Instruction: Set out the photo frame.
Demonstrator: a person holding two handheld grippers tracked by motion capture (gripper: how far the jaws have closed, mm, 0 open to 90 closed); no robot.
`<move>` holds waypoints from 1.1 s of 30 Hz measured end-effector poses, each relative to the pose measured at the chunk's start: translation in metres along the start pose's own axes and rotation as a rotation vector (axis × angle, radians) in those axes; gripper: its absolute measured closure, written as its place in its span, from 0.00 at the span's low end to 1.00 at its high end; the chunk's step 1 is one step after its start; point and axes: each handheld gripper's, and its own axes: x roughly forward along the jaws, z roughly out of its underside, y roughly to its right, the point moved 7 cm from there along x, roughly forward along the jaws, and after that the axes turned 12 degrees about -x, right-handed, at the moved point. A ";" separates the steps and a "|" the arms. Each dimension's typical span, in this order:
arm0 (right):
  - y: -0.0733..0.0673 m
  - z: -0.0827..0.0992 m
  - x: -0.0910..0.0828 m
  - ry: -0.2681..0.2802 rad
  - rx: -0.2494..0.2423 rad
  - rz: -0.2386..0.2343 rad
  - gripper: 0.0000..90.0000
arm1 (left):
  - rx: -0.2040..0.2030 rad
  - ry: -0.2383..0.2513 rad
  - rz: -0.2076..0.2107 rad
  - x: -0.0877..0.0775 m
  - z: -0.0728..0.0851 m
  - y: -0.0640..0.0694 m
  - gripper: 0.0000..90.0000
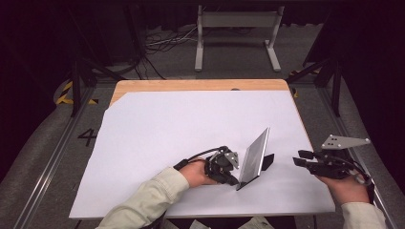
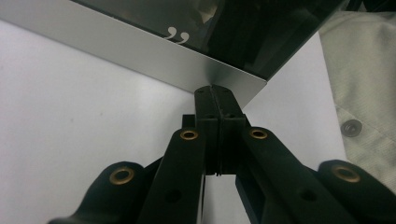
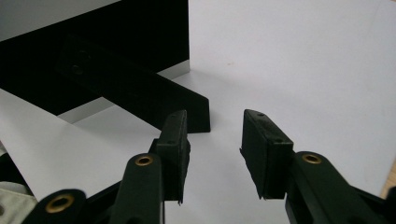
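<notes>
Left tongs (image 2: 215, 93) clamp frame (image 2: 140, 51); its stand (image 3: 140, 93) behind.

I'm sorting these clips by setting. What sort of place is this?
Probably a lab recording station: a table under a white sheet, loose cables on the floor, and dark curtains behind.

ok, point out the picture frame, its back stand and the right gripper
picture frame (image 1: 255, 153), high view, on its silver border face.
back stand (image 3: 140, 91), right gripper view, on the middle of the black prop.
right gripper (image 3: 215, 140), right gripper view, midway between its parted fingertips.
</notes>
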 end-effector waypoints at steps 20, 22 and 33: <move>0.002 0.011 -0.010 0.008 0.045 0.023 0.68 | 0.016 0.011 0.085 0.021 -0.020 0.017 1.00; 0.002 0.012 -0.011 0.006 0.046 0.027 0.68 | 0.025 0.011 0.093 0.024 -0.023 0.018 1.00; 0.003 0.015 -0.017 -0.003 0.065 0.041 0.68 | 0.028 0.032 0.088 0.039 -0.039 0.028 1.00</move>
